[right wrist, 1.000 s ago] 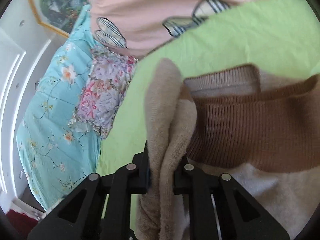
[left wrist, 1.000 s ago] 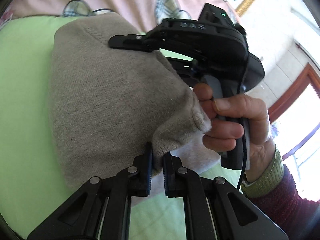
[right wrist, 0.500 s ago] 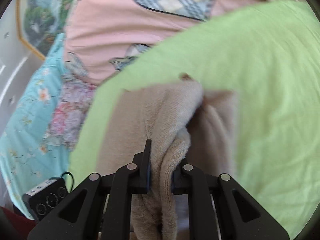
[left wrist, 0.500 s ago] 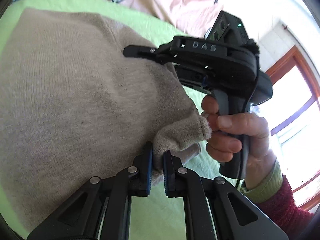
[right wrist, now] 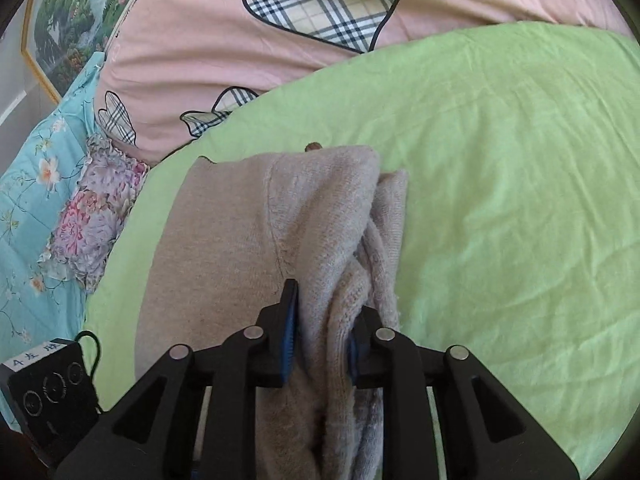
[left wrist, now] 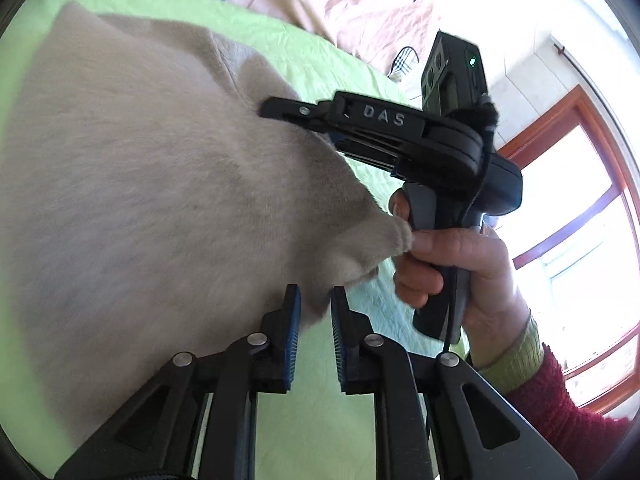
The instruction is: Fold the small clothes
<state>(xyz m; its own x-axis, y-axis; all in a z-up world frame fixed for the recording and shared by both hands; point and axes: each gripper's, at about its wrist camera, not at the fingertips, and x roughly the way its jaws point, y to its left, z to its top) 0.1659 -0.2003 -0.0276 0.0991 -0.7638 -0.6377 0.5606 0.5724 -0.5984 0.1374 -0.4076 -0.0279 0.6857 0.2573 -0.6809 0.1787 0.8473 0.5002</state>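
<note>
Basically: beige knit sweater lies folded over on the green sheet, broad flat panel toward the left gripper's side, thicker bunched edge on the right gripper's side. In the right wrist view the fold shows as stacked layers, a seam running down the top layer and a small brown bit peeking out at the far edge (can't tell what it is). Left gripper: jaws opening, a corner of the sweater sits in the gap; blue pads look clear of the fabric, the corner droops between them rather than being pinched. Right gripper: jaws also opening, the bunched edge of the sweater fills the space between them; fabric touches both pads, but whether they still press on it I can't tell. From the left wrist view the right gripper reaches in from the side with its fingers over the far edge of the sweater, a hand wrapped round its grip, green cuff and red sleeve behind. Outward: pink quilt with plaid hearts beyond the sheet, floral pillow and teal floral cover to one side, a black box with a cable at the sheet's near corner, a framed picture on the wall, a wood-framed window on the opposite side.
</note>
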